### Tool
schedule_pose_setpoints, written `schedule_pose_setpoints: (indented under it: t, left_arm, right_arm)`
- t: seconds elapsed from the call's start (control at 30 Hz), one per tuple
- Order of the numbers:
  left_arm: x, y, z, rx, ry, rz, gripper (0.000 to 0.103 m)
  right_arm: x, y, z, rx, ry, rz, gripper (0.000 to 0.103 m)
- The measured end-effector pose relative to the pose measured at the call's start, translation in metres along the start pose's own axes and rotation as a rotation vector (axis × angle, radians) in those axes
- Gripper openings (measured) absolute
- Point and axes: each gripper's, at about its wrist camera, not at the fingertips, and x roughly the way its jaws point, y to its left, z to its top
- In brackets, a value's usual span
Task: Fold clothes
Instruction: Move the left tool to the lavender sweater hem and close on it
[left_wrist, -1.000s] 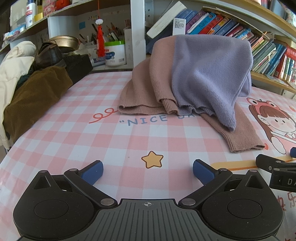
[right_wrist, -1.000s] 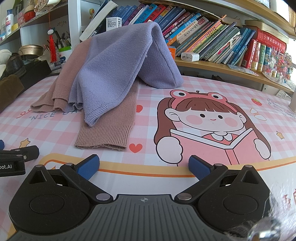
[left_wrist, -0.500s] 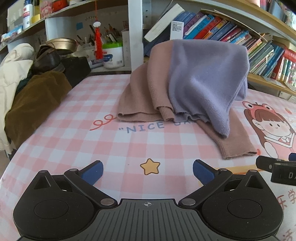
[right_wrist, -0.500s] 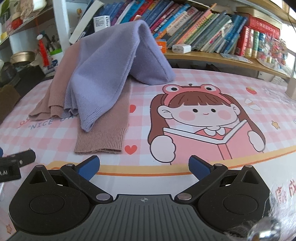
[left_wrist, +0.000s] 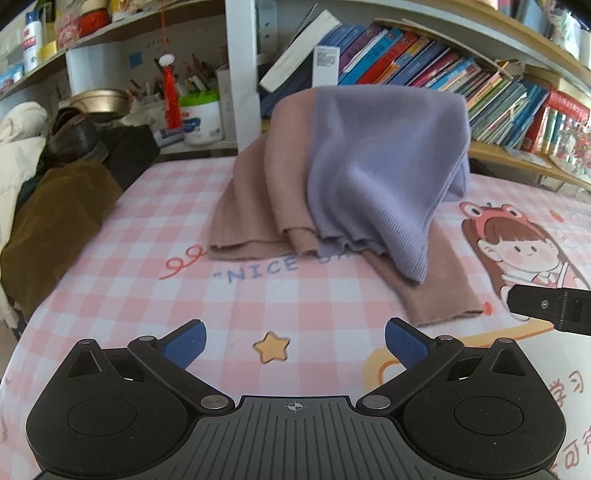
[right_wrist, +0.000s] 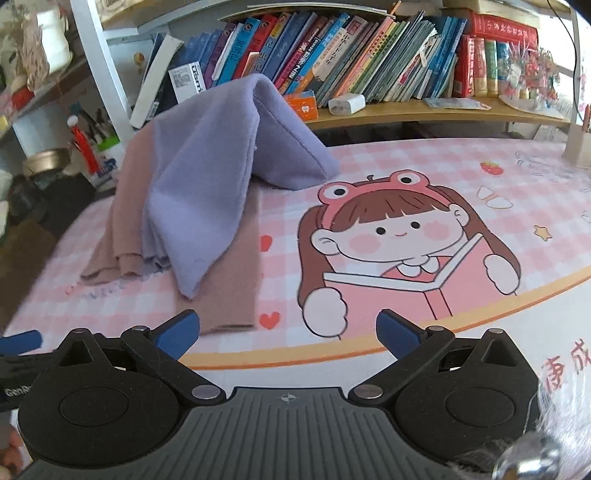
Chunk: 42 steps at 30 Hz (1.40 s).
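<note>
A two-tone knit sweater, dusty pink (left_wrist: 258, 199) and lavender (left_wrist: 373, 173), is heaped in a tall mound at the back of the pink checked table cover (left_wrist: 155, 266). One pink sleeve (left_wrist: 436, 288) trails toward the front. In the right wrist view the lavender part (right_wrist: 207, 184) drapes over the pink part (right_wrist: 229, 273). My left gripper (left_wrist: 294, 339) is open and empty, well short of the sweater. My right gripper (right_wrist: 288, 328) is open and empty too, its left finger near the sleeve cuff (right_wrist: 229, 325). The right gripper's finger (left_wrist: 546, 306) pokes in at the left view's right edge.
Bookshelves (right_wrist: 369, 74) full of books stand right behind the sweater. A brown garment (left_wrist: 55, 229) and a cream coat (left_wrist: 18, 147) are piled at the table's left edge. A cartoon girl print (right_wrist: 399, 251) covers the table's right side.
Both grippers have drawn back and risen a little, so the sweater looks farther off. The right view has swung toward the right. The sweater has not moved; both grippers stay open.
</note>
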Motion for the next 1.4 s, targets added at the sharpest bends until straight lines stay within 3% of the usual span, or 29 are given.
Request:
schedule_pose_setpoints:
  t: [0.63,1.1,1.2,1.23,1.33,1.4]
  left_arm:
    - [0.034,-0.050,0.028,0.133,-0.045,-0.044,0.103]
    - [0.086,-0.082,0.049,0.199,-0.042,0.009,0.102]
    - [0.091,-0.083,0.049,0.218,-0.037,0.019,0.078]
    - [0.089,-0.084,0.047,0.230,-0.040,0.005,0.058]
    - [0.083,-0.089,0.043,0.266,-0.049,-0.036,0.015]
    - [0.069,-0.086,0.038,0.275,-0.058,-0.051,0.013]
  right_arm:
    - [0.013,-0.024,0.037,0.024,-0.042,0.089,0.103]
    - [0.017,-0.045,0.042,0.107,-0.008,0.143,0.103]
    - [0.012,-0.051,0.040,0.118,-0.009,0.153,0.103]
    - [0.011,-0.054,0.040,0.129,-0.008,0.157,0.103]
    - [0.008,-0.062,0.038,0.171,0.001,0.170,0.103]
    - [0.008,-0.066,0.038,0.204,0.011,0.178,0.103]
